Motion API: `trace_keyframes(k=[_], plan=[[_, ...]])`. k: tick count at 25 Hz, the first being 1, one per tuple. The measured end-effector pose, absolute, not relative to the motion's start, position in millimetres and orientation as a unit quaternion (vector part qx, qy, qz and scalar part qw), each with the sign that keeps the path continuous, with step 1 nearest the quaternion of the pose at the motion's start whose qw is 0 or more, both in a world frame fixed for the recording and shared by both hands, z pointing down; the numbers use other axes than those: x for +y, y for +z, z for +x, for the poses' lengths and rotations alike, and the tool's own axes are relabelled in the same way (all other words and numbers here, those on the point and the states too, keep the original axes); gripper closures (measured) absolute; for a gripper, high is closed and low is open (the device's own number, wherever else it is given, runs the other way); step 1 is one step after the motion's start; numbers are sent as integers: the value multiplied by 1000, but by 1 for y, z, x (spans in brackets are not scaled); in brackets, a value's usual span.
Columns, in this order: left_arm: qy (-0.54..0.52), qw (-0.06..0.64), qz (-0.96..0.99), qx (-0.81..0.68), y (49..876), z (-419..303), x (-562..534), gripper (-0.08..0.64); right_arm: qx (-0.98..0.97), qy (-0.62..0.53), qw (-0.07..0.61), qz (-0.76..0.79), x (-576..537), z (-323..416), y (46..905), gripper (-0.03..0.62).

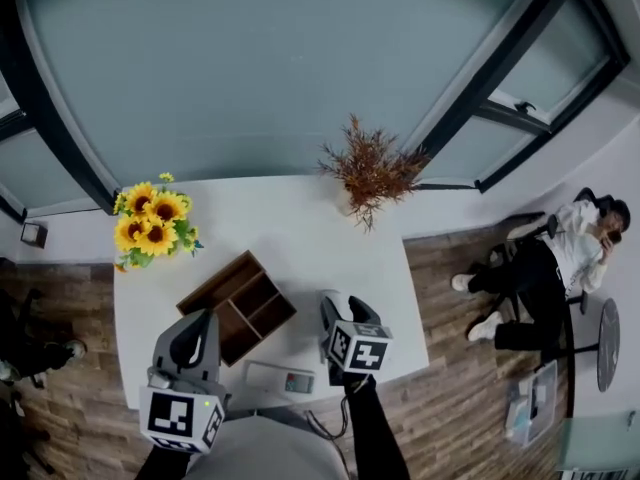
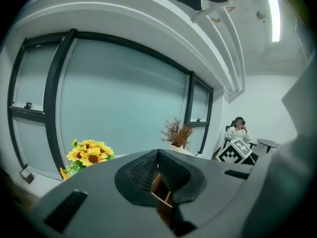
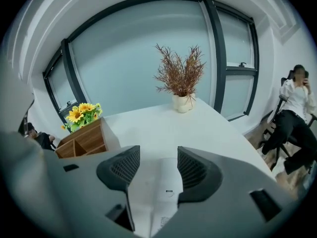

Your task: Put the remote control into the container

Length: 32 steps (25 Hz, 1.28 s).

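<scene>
**A:** What does the head view give that the claw views lack?

**B:** The remote (image 1: 281,378). It lies flat on the table (image 1: 300,228) near the front edge, back behind both sets of jaw tips. It is just right of the left claw (image 1: 202,324) and left of the right claw (image 1: 334,306). It is a thin white slab with a small coloured patch of buttons at one end.

**A:** And the container (image 1: 240,303)?

**B:** It is brown wood with no lid, split into compartments and set cornerwise. It sits just ahead of the left claw and to the left of the right one. The remote lies outside it.

**A:** What about the left claw view?

**B:** The left claw (image 2: 158,155) has its dark, mesh-textured jaws pressed together at the tips, pinching nothing. A sliver of the container shows through the wedge below the tips. Sunflowers (image 2: 89,152) stand off to its left and a dry russet plant (image 2: 176,132) ahead. To the right is the other claw's marker cube (image 2: 240,151), with a seated person (image 2: 239,130) beyond it.

**A:** And the right claw view?

**B:** The right claw (image 3: 158,162) has its jaws spread, with white tabletop between them. Low in the gap is a pale flat piece I cannot identify. The container is off to its left, and the plant stands straight ahead in a small pale pot (image 3: 182,103).

**A:** What are the surface and the room like?

**B:** The table is smooth and white, and the floor (image 1: 445,278) is wood plank. The windows (image 1: 250,68) are tall frosted panes in dark frames. Only the left claw view shows the ceiling, with a strip light (image 2: 273,14).
</scene>
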<state>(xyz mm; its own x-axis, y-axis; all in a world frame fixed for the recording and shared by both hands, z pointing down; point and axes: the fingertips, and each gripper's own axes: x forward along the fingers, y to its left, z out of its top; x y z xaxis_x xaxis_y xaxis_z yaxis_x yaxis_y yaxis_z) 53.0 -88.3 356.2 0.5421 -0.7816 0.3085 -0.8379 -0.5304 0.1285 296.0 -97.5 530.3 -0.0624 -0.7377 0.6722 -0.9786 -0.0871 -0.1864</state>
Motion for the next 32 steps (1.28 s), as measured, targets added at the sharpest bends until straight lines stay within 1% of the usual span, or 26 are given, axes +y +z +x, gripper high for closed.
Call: trace_keyframes(k=[8, 32], plan=[[114, 138, 860, -478, 362, 44, -94, 552, -632, 353, 228, 651, -107, 304, 565, 365], [119, 145, 852, -489, 367, 36, -106, 552, -598, 385, 303, 634, -114, 310, 617, 349]])
